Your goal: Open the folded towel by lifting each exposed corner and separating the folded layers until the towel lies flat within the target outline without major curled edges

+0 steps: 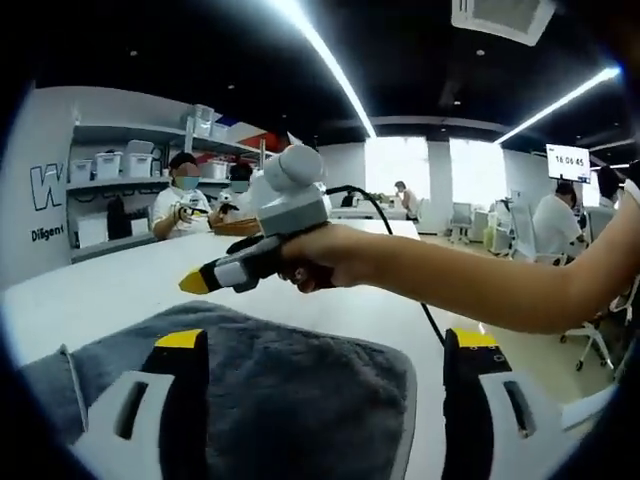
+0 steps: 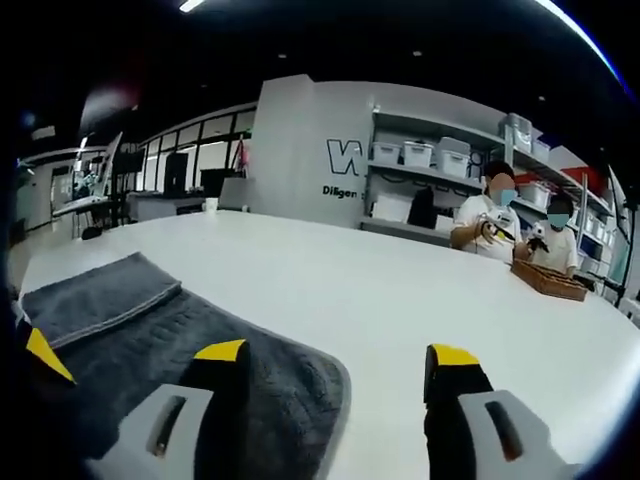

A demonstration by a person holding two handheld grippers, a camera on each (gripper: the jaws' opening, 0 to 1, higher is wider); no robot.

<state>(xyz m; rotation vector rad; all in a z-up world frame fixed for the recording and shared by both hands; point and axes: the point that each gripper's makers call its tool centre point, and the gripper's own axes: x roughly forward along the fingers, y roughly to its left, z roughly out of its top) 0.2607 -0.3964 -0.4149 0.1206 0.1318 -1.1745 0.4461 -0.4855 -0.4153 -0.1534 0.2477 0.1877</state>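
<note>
A wide white bench (image 2: 400,300) runs across the room, and the dark grey towel (image 1: 290,390) lies on its near end, still partly folded: in the right gripper view one folded layer (image 2: 100,295) sits on top at the left, its edge raised above the sheet beneath.

In the left gripper view the left gripper (image 1: 325,345) hangs low over the towel with its jaws spread wide apart and nothing between them but cloth and bench. The left jaw stands over the towel, the right jaw over bare bench just past the towel's rounded edge. Beyond them, the right gripper (image 1: 195,283) is held in a person's hand (image 1: 325,262), its yellow tip pointing left above the bench, just beyond the towel's far edge.

In the right gripper view the right gripper (image 2: 335,352) also has its jaws well apart and empty. Its left jaw is over the towel's rounded corner, its right jaw over bare bench. A yellow tip (image 2: 47,355) shows at the left edge, over the towel.

Two seated people (image 2: 485,225) work at the far side beside a wicker basket (image 2: 548,280).
</note>
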